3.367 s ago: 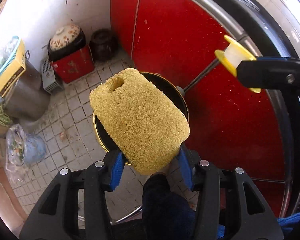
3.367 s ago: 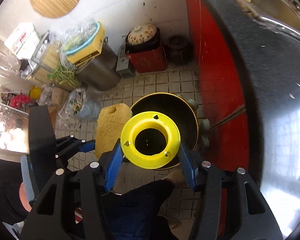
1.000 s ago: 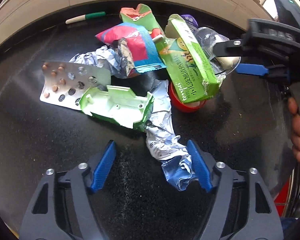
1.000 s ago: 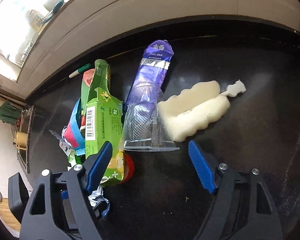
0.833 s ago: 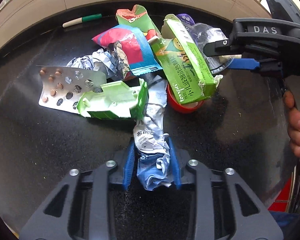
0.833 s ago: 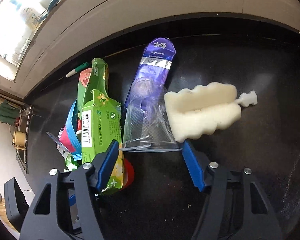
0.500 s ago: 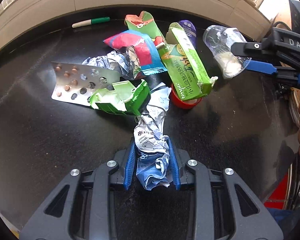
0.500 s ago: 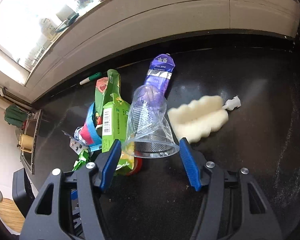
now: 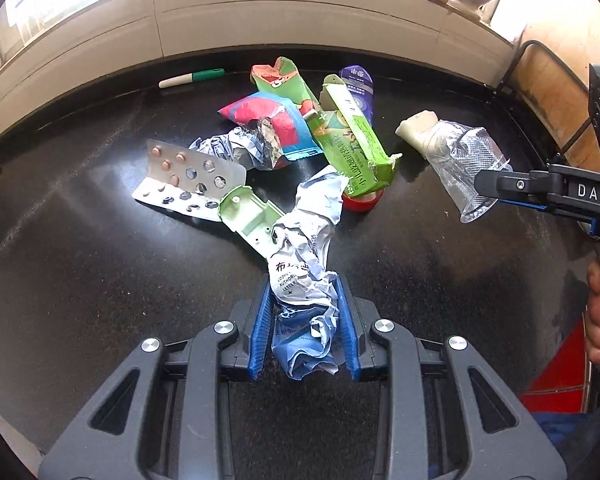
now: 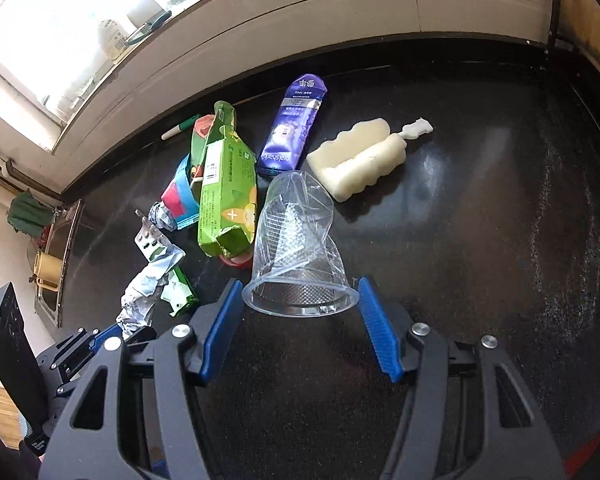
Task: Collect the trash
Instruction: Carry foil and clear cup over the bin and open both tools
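My left gripper [image 9: 303,322] is shut on a crumpled white and blue paper wrapper [image 9: 306,280] and holds it above the black counter [image 9: 80,280]. My right gripper [image 10: 300,322] is shut on the rim of a clear plastic cup [image 10: 296,252] and holds it up; the cup also shows in the left wrist view [image 9: 466,168]. On the counter lie a green carton [image 9: 354,140], a pill blister pack [image 9: 188,180], a green plastic piece [image 9: 250,216], a red and blue packet [image 9: 276,120], a purple packet [image 10: 292,132] and a white sponge brush [image 10: 364,160].
A green marker pen [image 9: 192,77] lies near the tiled back wall [image 9: 260,12]. A red lid [image 9: 360,200] sits under the carton. A sink [image 10: 54,264] is at the far left in the right wrist view. The counter's right edge meets a wooden frame [image 9: 548,80].
Both grippers have risen from the counter: the left lifts the crumpled wrapper, dragging the green plastic piece, and the right lifts the clear cup up and away from the pile.
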### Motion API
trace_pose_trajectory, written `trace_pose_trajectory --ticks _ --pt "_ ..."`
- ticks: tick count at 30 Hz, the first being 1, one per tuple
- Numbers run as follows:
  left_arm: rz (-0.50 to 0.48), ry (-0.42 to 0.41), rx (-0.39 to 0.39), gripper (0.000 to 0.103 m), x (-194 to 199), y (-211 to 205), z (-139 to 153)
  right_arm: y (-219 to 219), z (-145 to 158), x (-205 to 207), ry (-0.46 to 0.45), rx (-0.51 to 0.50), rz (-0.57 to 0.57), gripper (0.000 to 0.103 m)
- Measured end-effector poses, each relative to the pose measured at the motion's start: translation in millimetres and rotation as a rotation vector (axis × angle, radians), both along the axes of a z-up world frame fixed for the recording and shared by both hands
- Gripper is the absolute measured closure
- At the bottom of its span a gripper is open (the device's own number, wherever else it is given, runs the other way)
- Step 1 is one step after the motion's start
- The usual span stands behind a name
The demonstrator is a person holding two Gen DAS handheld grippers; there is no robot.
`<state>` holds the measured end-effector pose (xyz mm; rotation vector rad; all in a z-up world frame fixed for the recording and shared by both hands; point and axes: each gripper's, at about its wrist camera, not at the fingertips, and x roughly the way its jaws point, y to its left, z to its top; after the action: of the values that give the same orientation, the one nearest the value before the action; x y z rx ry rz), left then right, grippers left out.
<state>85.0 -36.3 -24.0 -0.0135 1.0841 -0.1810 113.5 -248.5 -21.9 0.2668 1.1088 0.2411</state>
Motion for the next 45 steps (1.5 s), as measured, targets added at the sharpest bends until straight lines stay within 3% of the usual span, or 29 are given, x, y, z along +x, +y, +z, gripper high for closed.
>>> trace_pose_trajectory --ticks 11,18,24,30,34,41,45 --pt "0.087 -0.066 -0.017 0.073 -11.3 35.8 27.5 37.8 36.3 -3.3 -0.091 -0.021 0.098 0.044" --pt "0.259 -0.106 -0.005 0.073 -40.0 101.0 47.1 127.2 48.6 0.1 -0.114 -0.024 0.325 0.044" --pt "0.496 -0.100 0.028 0.073 -100.2 178.7 42.4 237.1 47.4 -17.3 -0.100 -0.027 0.600 0.044" --pt "0.755 -0.058 0.053 0.073 -182.0 258.7 22.5 353.0 25.9 -65.3 -0.052 -0.042 0.910 0.044" --pt "0.894 -0.016 0.057 0.073 -236.1 290.3 3.8 423.3 9.2 -109.3 -0.013 -0.049 1.106 0.044" --pt "1.084 0.071 0.027 0.073 -315.9 330.1 -38.8 520.6 -23.1 -190.9 0.049 -0.089 1.389 0.044" --pt "1.155 0.114 -0.013 0.073 -345.0 346.9 -70.4 562.4 -50.6 -221.8 0.101 -0.129 1.479 0.044"
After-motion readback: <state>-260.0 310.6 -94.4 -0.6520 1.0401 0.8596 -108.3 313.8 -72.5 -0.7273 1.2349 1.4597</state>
